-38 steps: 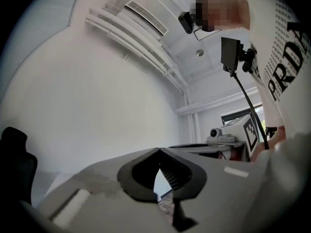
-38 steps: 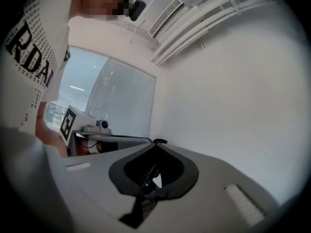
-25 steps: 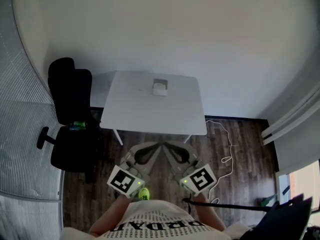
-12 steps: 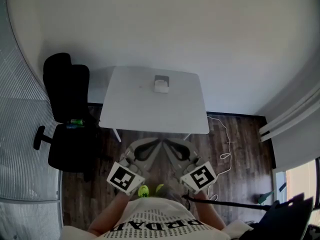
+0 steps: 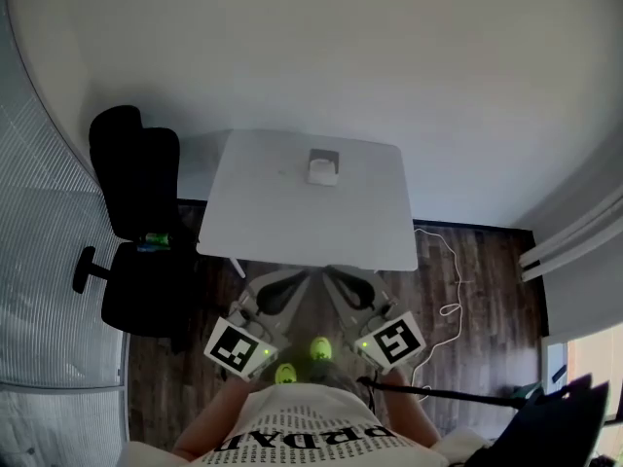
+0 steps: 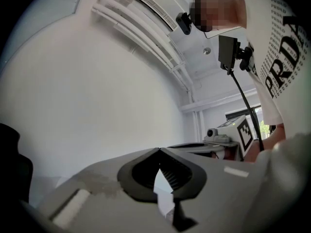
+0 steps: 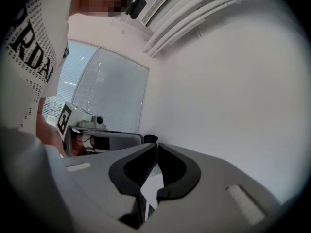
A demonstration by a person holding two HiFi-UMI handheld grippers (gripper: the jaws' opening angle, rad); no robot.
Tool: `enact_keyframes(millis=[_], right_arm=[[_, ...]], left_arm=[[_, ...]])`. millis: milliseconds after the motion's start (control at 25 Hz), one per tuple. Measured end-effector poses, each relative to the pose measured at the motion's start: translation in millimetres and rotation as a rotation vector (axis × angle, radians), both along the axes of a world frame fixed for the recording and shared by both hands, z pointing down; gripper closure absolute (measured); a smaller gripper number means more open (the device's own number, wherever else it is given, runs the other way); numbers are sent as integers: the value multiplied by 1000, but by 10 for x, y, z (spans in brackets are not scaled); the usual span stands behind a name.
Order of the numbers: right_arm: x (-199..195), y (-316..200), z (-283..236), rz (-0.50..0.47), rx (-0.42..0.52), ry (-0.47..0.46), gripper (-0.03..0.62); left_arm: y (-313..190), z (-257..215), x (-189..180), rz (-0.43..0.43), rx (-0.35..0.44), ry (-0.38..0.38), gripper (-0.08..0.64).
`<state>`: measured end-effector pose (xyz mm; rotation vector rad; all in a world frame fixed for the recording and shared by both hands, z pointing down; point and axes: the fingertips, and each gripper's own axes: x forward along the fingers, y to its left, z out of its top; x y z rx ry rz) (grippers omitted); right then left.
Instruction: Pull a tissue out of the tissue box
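One black office chair stands left of the left gripper. Two grippers, left and right gripper, each have jaws pressed together on nothing. One tissue box sits well ahead of both, on the single white desk.
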<state>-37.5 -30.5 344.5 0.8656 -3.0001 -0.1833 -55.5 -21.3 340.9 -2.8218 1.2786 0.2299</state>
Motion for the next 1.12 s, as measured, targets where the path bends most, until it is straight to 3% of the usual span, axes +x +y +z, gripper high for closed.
enact_keyframes(millis=[720,1120], right_arm=[[615,-1330,-42,-119,10,2,581],[656,-1692,62,-152,-26,7,581]], left_arm=[[-1388,-52,772,-81,-3,-36,565],[-1792,65,790,-131,-47,-42,565]])
